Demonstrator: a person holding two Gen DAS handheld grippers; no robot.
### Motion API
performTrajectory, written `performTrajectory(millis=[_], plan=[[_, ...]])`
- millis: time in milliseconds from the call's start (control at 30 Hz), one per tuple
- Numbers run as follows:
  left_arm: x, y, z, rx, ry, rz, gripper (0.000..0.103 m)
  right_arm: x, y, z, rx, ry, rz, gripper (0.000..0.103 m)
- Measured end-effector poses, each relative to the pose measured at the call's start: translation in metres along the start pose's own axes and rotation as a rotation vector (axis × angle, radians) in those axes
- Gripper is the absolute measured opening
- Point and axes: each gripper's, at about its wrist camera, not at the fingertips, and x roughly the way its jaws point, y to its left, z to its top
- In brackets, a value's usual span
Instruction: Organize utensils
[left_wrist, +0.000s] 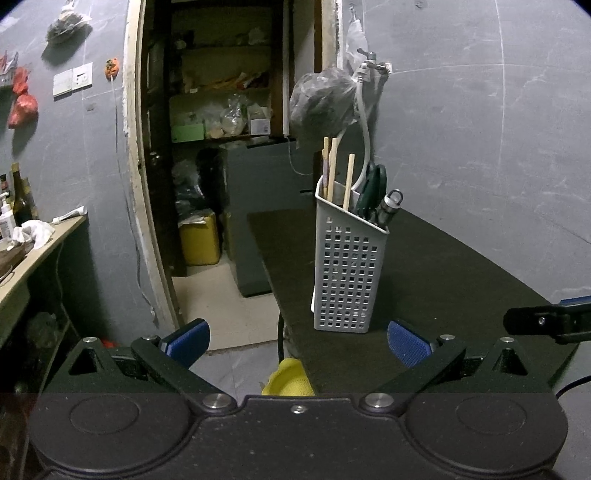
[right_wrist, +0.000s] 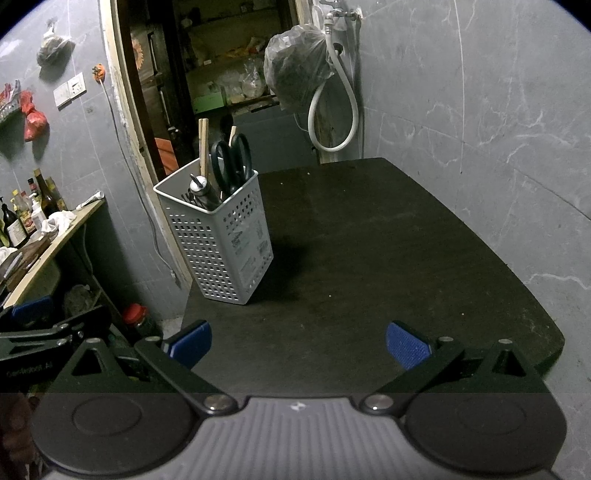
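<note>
A grey perforated utensil holder (left_wrist: 347, 269) (right_wrist: 221, 236) stands upright near the left edge of a dark table (left_wrist: 443, 280) (right_wrist: 369, 240). Inside it are wooden chopsticks (left_wrist: 332, 170) (right_wrist: 203, 144), green-handled scissors (left_wrist: 375, 188) (right_wrist: 232, 158) and a metal-handled tool (left_wrist: 391, 206) (right_wrist: 201, 188). My left gripper (left_wrist: 299, 345) is open and empty, a short way in front of the holder. My right gripper (right_wrist: 299, 345) is open and empty over the table's near part, to the right of the holder.
A doorway (left_wrist: 221, 147) to a storeroom with shelves and a yellow canister (left_wrist: 199, 240) lies behind the table. A side counter (right_wrist: 55, 236) with bottles stands at left. A hose (right_wrist: 332, 110) and a bagged bundle (right_wrist: 295, 66) hang on the wall. A yellow object (left_wrist: 290, 378) sits below the table edge.
</note>
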Motion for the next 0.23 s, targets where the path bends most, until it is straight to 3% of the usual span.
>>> performTrajectory(millis=[233], plan=[[0.0006, -0.0001, 0.0, 0.0, 0.004, -0.002, 0.102, 0.0005, -0.0004, 0.0025, 0.002, 0.005, -0.006, 0.103]])
